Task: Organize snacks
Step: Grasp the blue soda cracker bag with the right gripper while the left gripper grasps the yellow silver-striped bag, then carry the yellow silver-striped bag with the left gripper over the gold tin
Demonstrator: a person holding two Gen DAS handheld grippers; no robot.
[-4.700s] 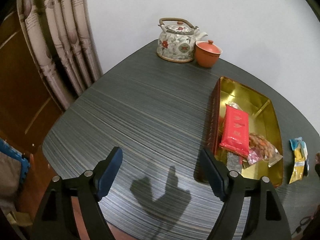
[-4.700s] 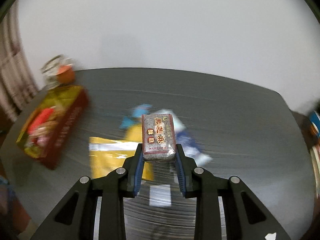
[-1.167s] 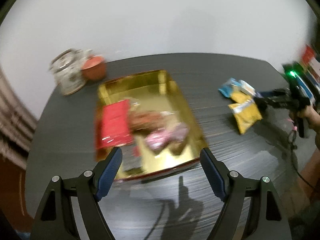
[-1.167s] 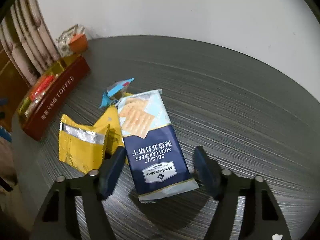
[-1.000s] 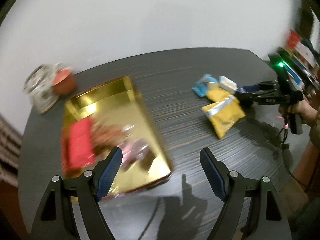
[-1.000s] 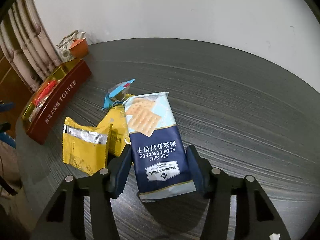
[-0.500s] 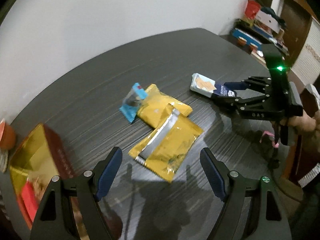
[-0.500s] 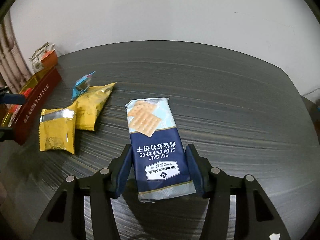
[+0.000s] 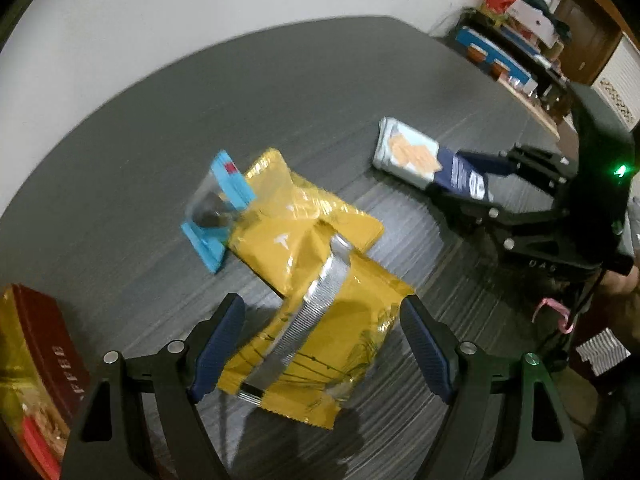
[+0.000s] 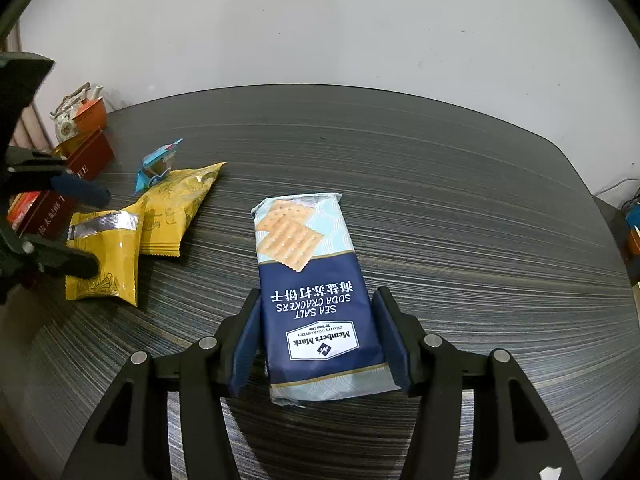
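Bench (image 10: 440, 168), dark striped grain, is carrying everything.

Change from half a second back: left wrist view is now sitting lower and closer over the yellow packets, which are filling the space between its fingers; the gold tin has slid almost out of frame at lower left. Right wrist view is barely changing, cracker packet in the same place.

Toffee tin (image 10: 86, 156), dark red outside, gold inside, is lying at far left; only "EE" and some Chinese characters are reading clearly on its side. Teapot (image 10: 72, 114) and orange cup (image 10: 91, 115) are standing behind it at the far edge.

Left hand-held gripper (image 9: 322, 344) is standing wide open, straddling the near yellow packet (image 9: 320, 344) with its silver seam strip; pads are apart from the foil on both sides, nothing gripped. Second yellow packet (image 9: 296, 216) is lying just beyond, overlapped by the first.

Right hand-held gripper (image 10: 318, 340) is straddling the near end of the cracker packet (image 10: 308, 280), jaws opening; left pad is against the wrapper edge, right pad is showing a slim gap. Packet is lying flat on the bench, right of the yellow packets. Label, upside down: "SEA SALT SODA CRACKERS", "Member's Mark", plus Chinese text.

Small blue wrapper (image 9: 218, 210) is lying touching the far yellow packet's left side.
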